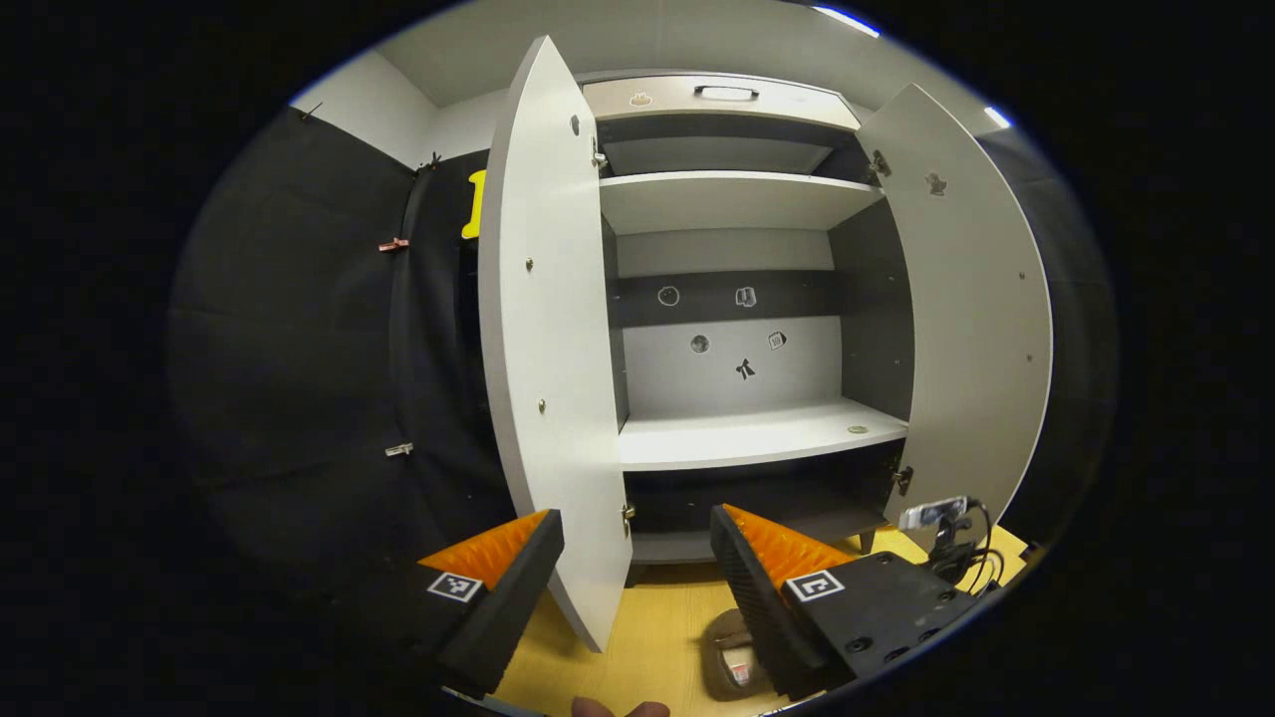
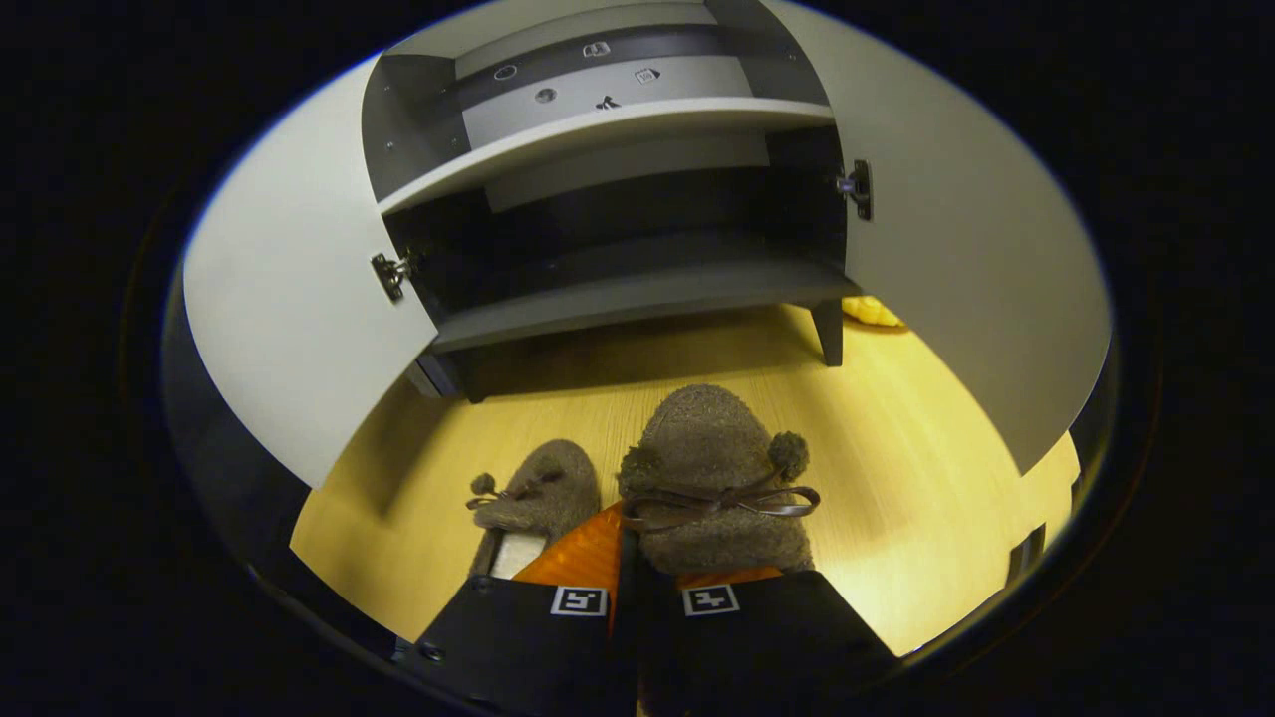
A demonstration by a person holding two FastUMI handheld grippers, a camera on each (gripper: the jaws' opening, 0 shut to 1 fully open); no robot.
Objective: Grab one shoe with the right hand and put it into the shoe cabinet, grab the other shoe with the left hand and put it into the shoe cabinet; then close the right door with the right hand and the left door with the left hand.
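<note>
Right gripper view, lower centre of the frame: the right tool [image 2: 628, 558] has its two fingers drawn close together on the near rim of a brown fuzzy shoe [image 2: 719, 478], a slipper with a dark bow and a pompom across its top. One finger sits outside the slipper's edge and the other appears to be inside its opening, so the tool seems to be clamped on that rim. The second shoe [image 2: 538, 493], of the same kind, lies just to the left of it on the yellow wooden floor [image 2: 926, 468], close beside the first; whether the two touch cannot be told. Above them, in the upper half of the frame, stands the shoe cabinet [image 2: 637, 289] with its dark bottom compartment facing the camera. Its left door [image 2: 289, 329] and right door [image 2: 956, 269] both stand swung wide, at the left and right of the frame.

Left gripper view shows the left tool [image 1: 633, 558] at the bottom of the frame with its fingers spread wide and nothing between them. It points at the cabinet from higher up, with the left door's edge [image 1: 543, 339] rising left of centre. A pale middle shelf [image 1: 757, 433] sits at centre frame. A brown slipper [image 1: 735, 652] shows on the floor at the bottom, partly hidden behind the tool's right finger. A small camera on a stand with cables [image 1: 941, 528] sits at lower right.
</note>
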